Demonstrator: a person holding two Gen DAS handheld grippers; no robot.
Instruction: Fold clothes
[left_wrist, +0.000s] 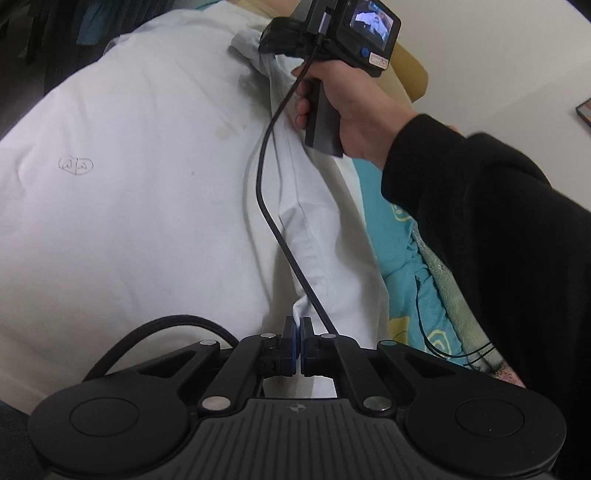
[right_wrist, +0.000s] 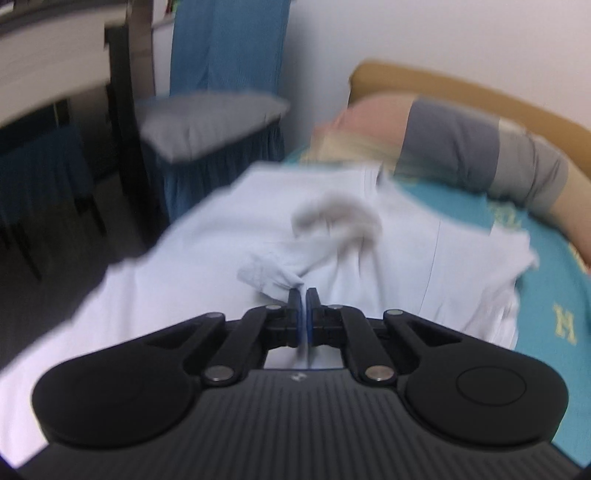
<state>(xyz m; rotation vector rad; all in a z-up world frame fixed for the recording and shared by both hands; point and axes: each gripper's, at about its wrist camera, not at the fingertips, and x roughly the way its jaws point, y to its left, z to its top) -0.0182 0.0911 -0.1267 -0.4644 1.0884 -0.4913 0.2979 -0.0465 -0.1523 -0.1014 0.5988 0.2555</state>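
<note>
A white garment (left_wrist: 140, 177) lies spread on the bed, with a small pen mark on it. My left gripper (left_wrist: 298, 321) is shut on a pinch of its near edge. A raised fold of the cloth (left_wrist: 295, 206) runs from there up to the right gripper's body (left_wrist: 332, 33), held in a hand at the top. In the blurred right wrist view my right gripper (right_wrist: 304, 293) is shut on a bunched corner of the same white garment (right_wrist: 273, 277), which spreads below (right_wrist: 406, 251).
A teal patterned bedsheet (left_wrist: 399, 254) and a green blanket (left_wrist: 454, 295) lie right of the garment. A black cable (left_wrist: 266, 199) crosses it. A grey-sleeved arm (right_wrist: 480, 155), wooden headboard (right_wrist: 461, 85), grey cushion on a chair (right_wrist: 207, 122) and dark furniture (right_wrist: 122, 92) stand beyond.
</note>
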